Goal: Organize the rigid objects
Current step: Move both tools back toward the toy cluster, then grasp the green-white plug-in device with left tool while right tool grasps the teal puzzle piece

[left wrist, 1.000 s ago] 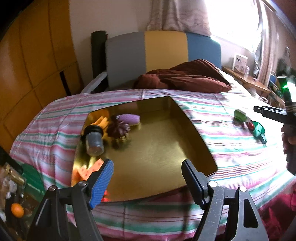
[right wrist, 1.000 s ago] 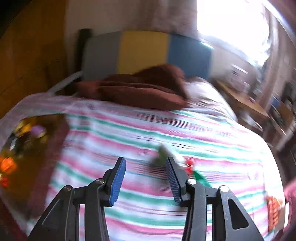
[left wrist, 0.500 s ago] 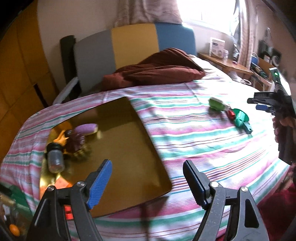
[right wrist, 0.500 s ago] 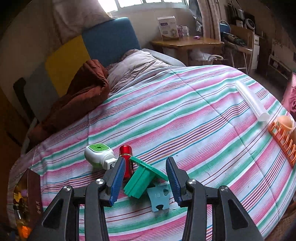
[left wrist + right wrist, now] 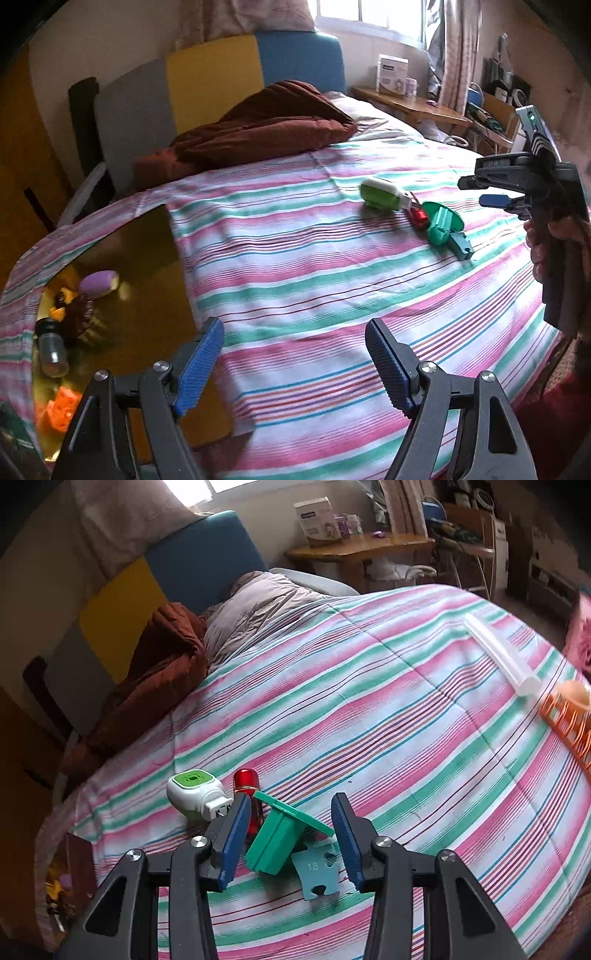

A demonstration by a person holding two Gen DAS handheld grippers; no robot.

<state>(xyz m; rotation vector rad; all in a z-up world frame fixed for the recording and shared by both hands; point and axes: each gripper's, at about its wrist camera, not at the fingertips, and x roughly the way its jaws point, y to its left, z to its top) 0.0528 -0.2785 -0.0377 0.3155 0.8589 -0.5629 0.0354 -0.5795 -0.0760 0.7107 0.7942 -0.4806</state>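
On the striped bedspread lie a green and white plug-in device (image 5: 194, 792), a red bottle (image 5: 249, 794), a green plastic block with a flat lid (image 5: 280, 834) and a blue puzzle piece (image 5: 317, 873). My right gripper (image 5: 290, 840) is open, its fingers on either side of the green block. The same cluster shows in the left wrist view: device (image 5: 382, 194), green block (image 5: 441, 223). My left gripper (image 5: 295, 363) is open and empty over the bedspread, just right of a gold tray (image 5: 162, 306) that holds several small items.
A brown blanket (image 5: 258, 129) lies at the head of the bed. A white tube (image 5: 502, 657) and an orange rack (image 5: 569, 720) lie at the bed's right side. A wooden side table (image 5: 362, 546) stands behind.
Both views have swung right. My right gripper has come down towards the green block, which now sits between its open fingers. The gold tray has slid to the left of the left wrist view.
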